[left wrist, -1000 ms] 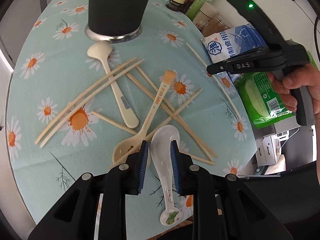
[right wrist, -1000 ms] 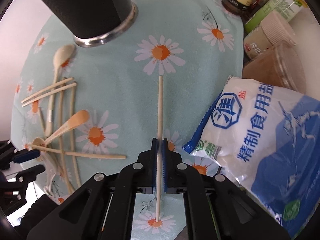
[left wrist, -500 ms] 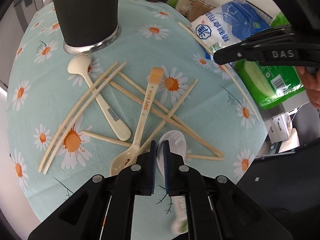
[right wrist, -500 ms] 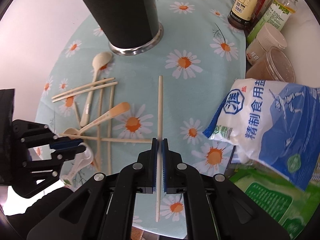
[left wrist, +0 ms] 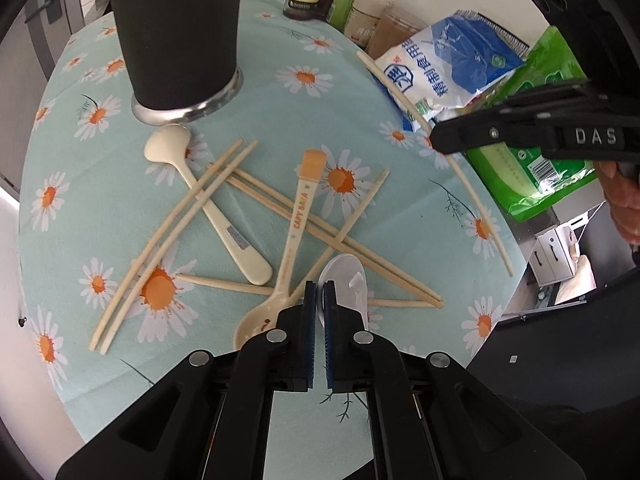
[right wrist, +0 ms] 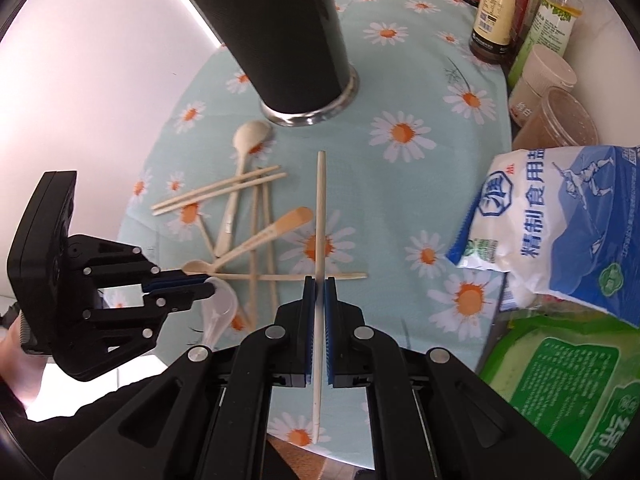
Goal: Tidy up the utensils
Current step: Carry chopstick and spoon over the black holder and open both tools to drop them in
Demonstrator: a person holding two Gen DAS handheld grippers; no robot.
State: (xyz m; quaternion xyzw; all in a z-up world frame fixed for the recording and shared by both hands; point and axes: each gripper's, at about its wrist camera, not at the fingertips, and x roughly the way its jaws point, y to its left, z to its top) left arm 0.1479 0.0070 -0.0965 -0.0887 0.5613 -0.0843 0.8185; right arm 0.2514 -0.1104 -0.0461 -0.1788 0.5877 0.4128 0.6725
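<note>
My left gripper (left wrist: 319, 292) is shut on a white ceramic spoon (left wrist: 346, 284) and holds it above the table; the spoon also shows in the right wrist view (right wrist: 218, 312). My right gripper (right wrist: 319, 284) is shut on a single chopstick (right wrist: 320, 216), lifted off the cloth. A tall black utensil holder (left wrist: 176, 32) stands at the back. On the daisy cloth lie several chopsticks (left wrist: 172, 232), a cream spoon (left wrist: 208, 204) and an orange-tipped spoon (left wrist: 296, 220).
A blue-white salt bag (right wrist: 560, 220) and a green packet (right wrist: 560, 380) lie at the right edge. Sauce bottles (right wrist: 496, 12) and lidded jars (right wrist: 544, 76) stand at the back right. The round table's edge (left wrist: 52, 360) is close on the near side.
My left gripper closed on the white spoon and lifted it. My right gripper raised the chopstick higher above the table and pulled back.
</note>
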